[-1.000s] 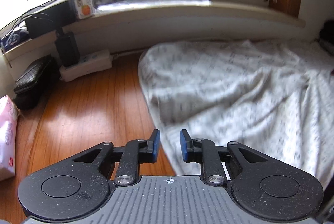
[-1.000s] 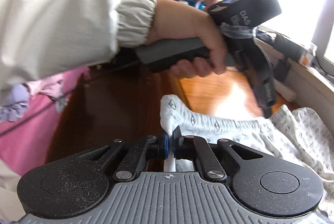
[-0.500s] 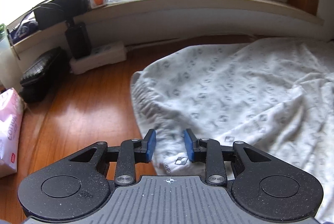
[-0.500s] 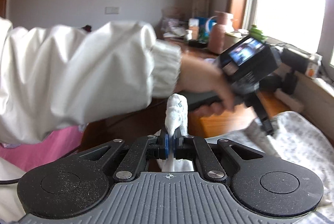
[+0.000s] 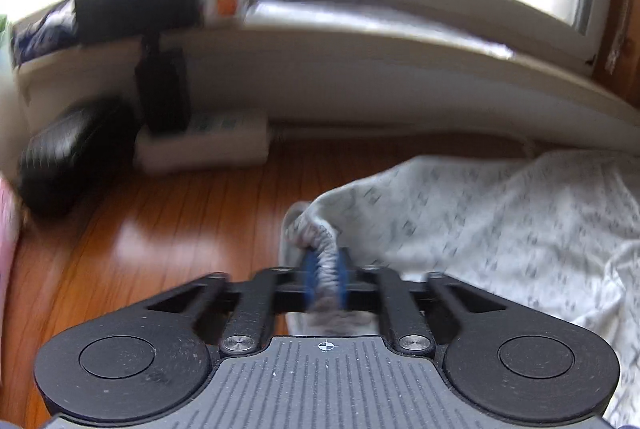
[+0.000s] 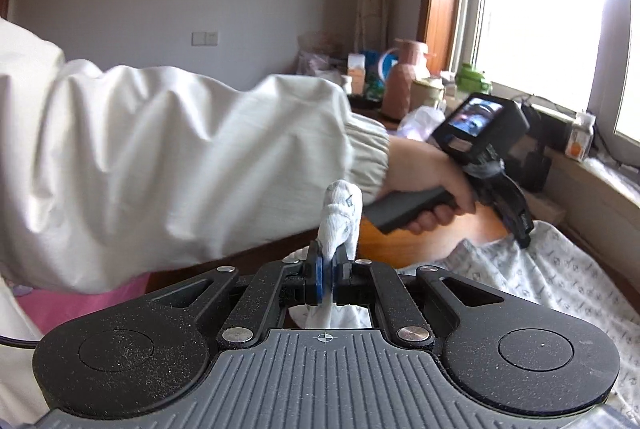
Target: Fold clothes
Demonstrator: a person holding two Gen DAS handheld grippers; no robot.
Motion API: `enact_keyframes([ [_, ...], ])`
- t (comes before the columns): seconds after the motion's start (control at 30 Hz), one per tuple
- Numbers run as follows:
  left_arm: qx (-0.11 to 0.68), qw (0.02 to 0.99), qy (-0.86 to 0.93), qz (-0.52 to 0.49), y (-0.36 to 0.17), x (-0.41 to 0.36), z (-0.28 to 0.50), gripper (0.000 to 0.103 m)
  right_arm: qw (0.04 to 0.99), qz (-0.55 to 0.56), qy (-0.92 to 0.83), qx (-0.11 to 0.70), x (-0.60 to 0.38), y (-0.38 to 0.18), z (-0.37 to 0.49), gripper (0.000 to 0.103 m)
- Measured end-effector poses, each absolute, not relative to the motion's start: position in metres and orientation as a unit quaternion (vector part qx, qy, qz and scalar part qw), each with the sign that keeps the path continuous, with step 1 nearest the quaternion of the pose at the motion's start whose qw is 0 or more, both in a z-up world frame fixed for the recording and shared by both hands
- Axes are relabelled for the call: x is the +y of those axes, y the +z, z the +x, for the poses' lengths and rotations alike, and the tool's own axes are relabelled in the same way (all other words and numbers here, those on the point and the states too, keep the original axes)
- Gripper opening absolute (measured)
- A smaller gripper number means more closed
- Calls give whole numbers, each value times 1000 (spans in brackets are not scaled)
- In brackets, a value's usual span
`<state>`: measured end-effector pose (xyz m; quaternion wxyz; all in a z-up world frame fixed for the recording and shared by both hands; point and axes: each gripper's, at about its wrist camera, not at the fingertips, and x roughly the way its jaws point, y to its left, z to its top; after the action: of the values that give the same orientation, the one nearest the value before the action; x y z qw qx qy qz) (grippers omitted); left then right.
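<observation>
White cotton with a small grey print, the garment (image 5: 500, 229) lies on the wooden table (image 5: 160, 229) under the window sill (image 5: 360, 41), spreading from the middle of the left wrist view out to 3 o'clock. We have both grippers on it. The left gripper (image 5: 325, 279) has just been closing, and its blue pads (image 5: 309, 277) now pinch the gathered elastic edge of the garment, which bunches up just beyond the fingertips at 12 o'clock. In the right wrist view our right gripper (image 6: 327, 277) has its jaws pressed together on another part of the same edge, and a tuft of cloth (image 6: 340, 217) stands up above the pads. From there the left hand (image 6: 432, 189), in a pale sleeve (image 6: 200, 157), reaches across towards 3 o'clock, where its gripper meets the cloth.

We judge that the step in hand is taking hold: two points of one edge are now gripped, and no fold is laid yet. The next move calls for lifting both grips together, keeping the edge stretched between them, and carrying it over the rest of the garment. The left view is blurred, so how deep that bite sits we cannot tell; a shallow grip could slip off the elastic.
</observation>
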<state>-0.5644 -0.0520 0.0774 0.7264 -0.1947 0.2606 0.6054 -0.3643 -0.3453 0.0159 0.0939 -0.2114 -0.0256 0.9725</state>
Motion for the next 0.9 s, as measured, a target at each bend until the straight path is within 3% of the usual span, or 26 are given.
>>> enact_keyframes([
  [0.07, 265, 704, 634, -179, 83, -46, -560, 13, 94, -208, 973, -21, -343, 17, -363, 6],
  [0.17, 270, 689, 649, -178, 86, -44, -559, 33, 100, -210, 972, -26, -339, 16, -362, 6],
  [0.3, 264, 690, 649, -182, 85, -60, -568, 36, 111, -206, 972, -29, -330, 19, -359, 6],
  [0.37, 257, 693, 648, -184, 84, -72, -576, 42, 115, -206, 971, -35, -323, 21, -361, 6],
  [0.9, 203, 706, 652, -188, 104, -140, -623, 50, 149, -254, 942, -161, -243, 48, -395, 5],
])
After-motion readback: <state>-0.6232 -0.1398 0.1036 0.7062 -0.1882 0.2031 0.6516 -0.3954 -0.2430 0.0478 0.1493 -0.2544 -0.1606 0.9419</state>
